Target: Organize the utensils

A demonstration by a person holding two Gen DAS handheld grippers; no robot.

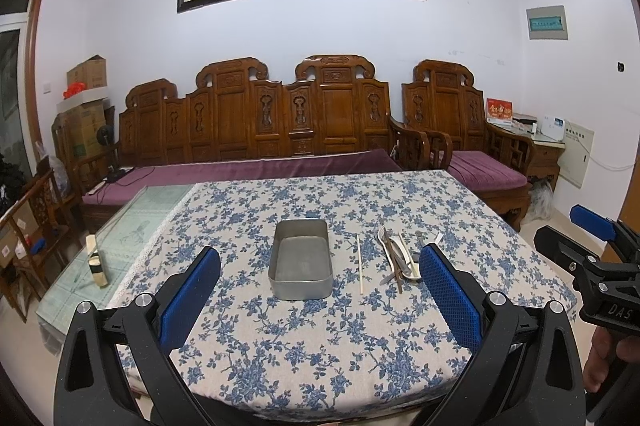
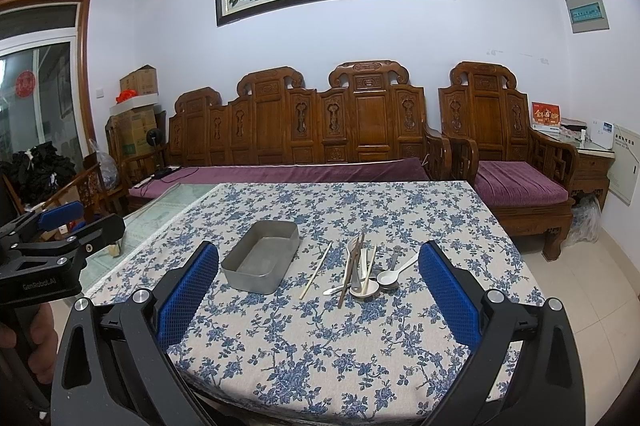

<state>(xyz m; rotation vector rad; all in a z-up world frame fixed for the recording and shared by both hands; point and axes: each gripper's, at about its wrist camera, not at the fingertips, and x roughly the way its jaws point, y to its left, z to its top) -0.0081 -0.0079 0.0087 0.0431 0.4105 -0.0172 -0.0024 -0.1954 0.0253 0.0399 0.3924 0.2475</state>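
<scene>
On the tablecloth: one metal tin, one lone chopstick, one utensil heap.

Ahead of the wide-spread blue-padded right gripper, a rectangular metal tin sits left; a single pale chopstick lies between it and what seems a jumbled pile of spoons and chopsticks.

In the left wrist view the pile of utensils is partly covered by the left gripper's right finger, so the spoons near the table's right edge cannot be counted. The right gripper is cut off by the picture's right edge. In the right wrist view the overlapping pieces in the pile hide each other, and the near edge of the table is hidden behind the gripper's arms
</scene>
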